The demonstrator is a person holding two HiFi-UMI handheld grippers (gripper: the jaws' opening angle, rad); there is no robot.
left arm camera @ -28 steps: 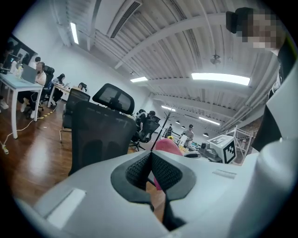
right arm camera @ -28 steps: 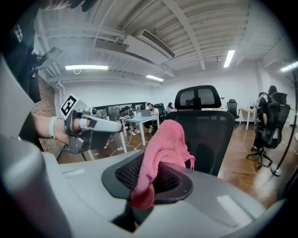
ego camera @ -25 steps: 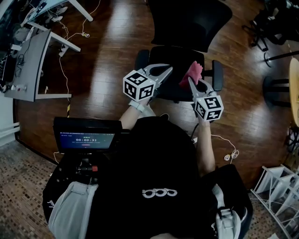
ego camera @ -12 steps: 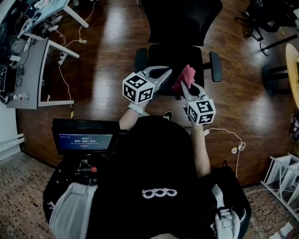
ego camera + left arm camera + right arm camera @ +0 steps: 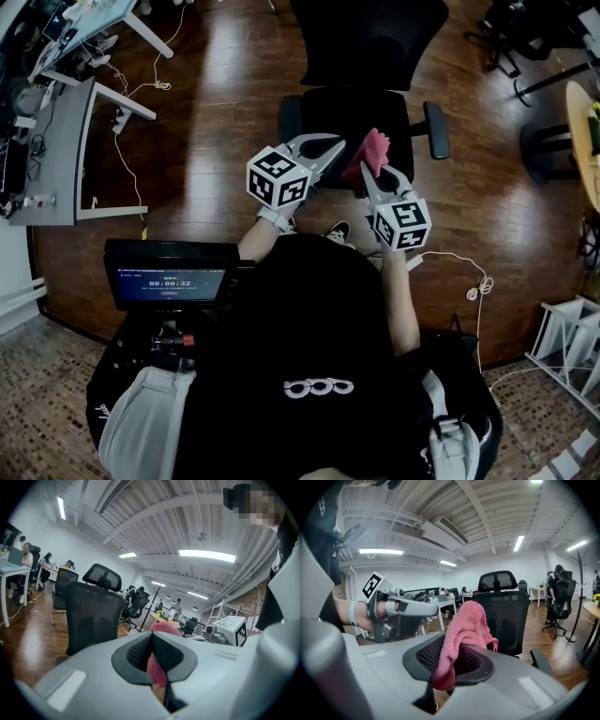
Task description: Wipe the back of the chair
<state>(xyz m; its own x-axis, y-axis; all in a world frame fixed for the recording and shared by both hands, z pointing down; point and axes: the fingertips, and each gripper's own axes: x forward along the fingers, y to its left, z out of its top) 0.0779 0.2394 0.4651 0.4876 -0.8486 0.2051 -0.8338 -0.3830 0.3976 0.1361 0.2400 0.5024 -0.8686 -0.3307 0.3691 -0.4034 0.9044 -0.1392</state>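
A black office chair stands ahead of me on the wood floor, its mesh back point(image 5: 367, 37) beyond the seat point(image 5: 323, 105); the back also shows in the left gripper view point(image 5: 91, 616) and the right gripper view point(image 5: 511, 613). My right gripper point(image 5: 366, 172) point(image 5: 457, 644) is shut on a pink cloth point(image 5: 372, 150) point(image 5: 466, 625), held above the seat's front edge, short of the back. My left gripper point(image 5: 337, 143) point(image 5: 151, 637) hangs beside it, shut and holding nothing. The cloth point(image 5: 161, 626) shows just past its jaws.
A grey desk point(image 5: 56, 141) with cables point(image 5: 122, 122) stands at the left. A screen point(image 5: 169, 277) sits at my left side. A white cable point(image 5: 469, 281) lies on the floor at the right, near a white rack point(image 5: 562, 347). More chairs point(image 5: 525, 37) and a round table point(image 5: 583, 141) are far right.
The right gripper with the cloth has drifted slightly left, closer to the left gripper. The left gripper has hardly moved.
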